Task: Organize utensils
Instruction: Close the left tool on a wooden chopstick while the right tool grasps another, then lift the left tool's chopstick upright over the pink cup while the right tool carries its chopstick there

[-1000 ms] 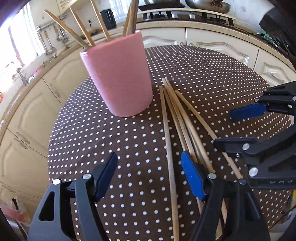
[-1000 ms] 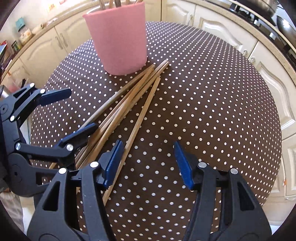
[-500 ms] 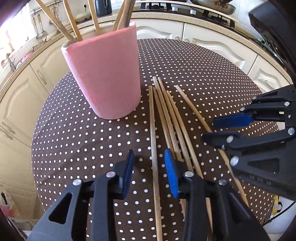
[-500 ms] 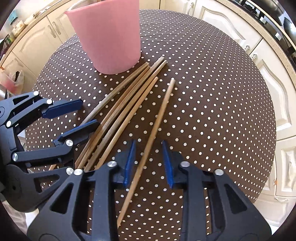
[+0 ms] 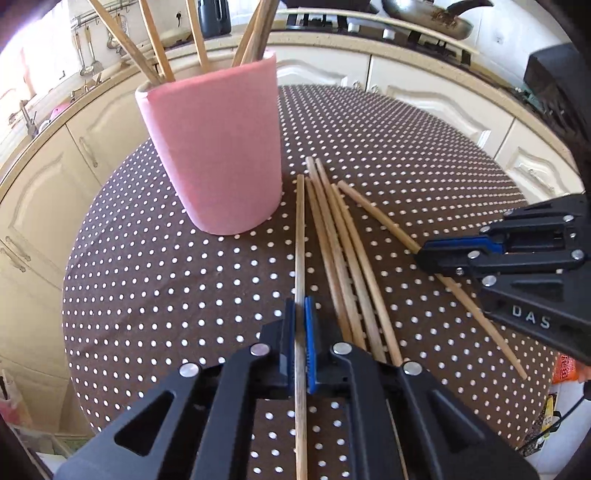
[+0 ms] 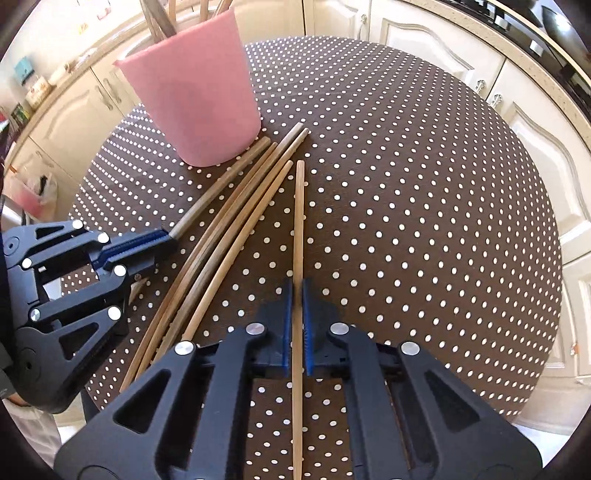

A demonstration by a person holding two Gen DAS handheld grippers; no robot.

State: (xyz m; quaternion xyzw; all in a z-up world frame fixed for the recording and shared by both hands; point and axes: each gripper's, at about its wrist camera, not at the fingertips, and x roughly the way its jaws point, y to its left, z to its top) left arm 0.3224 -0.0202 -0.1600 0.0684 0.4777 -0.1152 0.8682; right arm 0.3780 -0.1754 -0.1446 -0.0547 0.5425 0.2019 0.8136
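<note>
A pink cup (image 5: 218, 147) holding several wooden chopsticks stands on the dotted brown table (image 5: 166, 266); it also shows in the right wrist view (image 6: 195, 92). More chopsticks lie side by side on the table (image 5: 343, 251). My left gripper (image 5: 300, 306) is shut on one chopstick (image 5: 300, 229), the leftmost of the group. My right gripper (image 6: 297, 291) is shut on another chopstick (image 6: 298, 221), the rightmost one. Three loose chopsticks (image 6: 236, 225) lie between the two grippers. The left gripper shows in the right wrist view (image 6: 162, 243), and the right gripper in the left wrist view (image 5: 424, 254).
The round table's edge (image 6: 546, 295) curves close on the right. Cream kitchen cabinets (image 6: 424, 33) and a counter surround the table. A stove with a pan (image 5: 424, 18) is at the back.
Both grippers have closed from wide open onto one chopstick each. The right gripper's chopstick has been pulled away from the bundle to the right.
</note>
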